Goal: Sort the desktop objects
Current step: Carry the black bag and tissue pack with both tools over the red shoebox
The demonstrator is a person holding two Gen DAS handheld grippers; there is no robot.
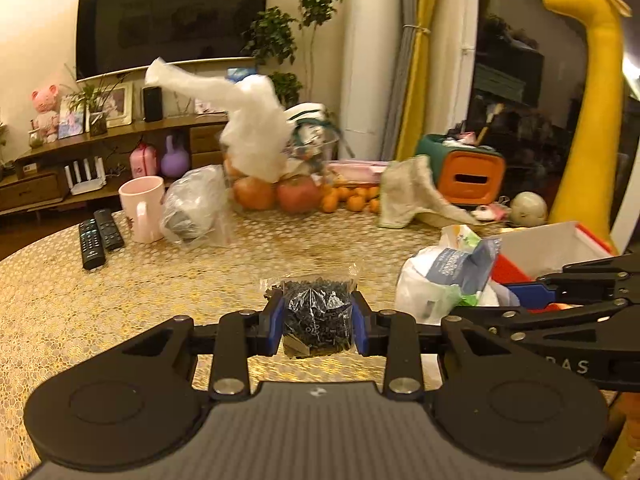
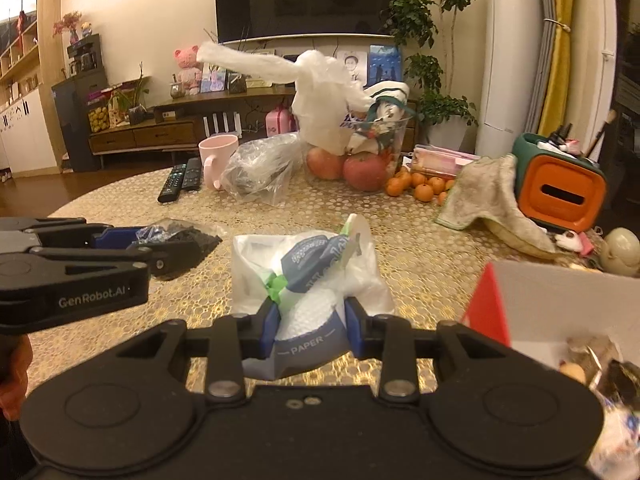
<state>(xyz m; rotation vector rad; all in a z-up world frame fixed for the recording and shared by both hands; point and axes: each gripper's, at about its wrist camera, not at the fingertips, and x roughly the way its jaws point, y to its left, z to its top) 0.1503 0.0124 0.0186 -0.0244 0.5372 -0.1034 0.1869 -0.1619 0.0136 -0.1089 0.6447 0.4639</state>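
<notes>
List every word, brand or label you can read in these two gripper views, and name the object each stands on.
"GenRobot.AI": on the side of the left gripper, seen from the right wrist.
"PAPER": on the blue-grey tissue packet clamped in the right gripper.
"D A S": partial letters on the right gripper's body, seen from the left wrist.
Too blurred to read: print on the crumpled blue wrapper, remote control buttons, photo frames on the cabinet.
</notes>
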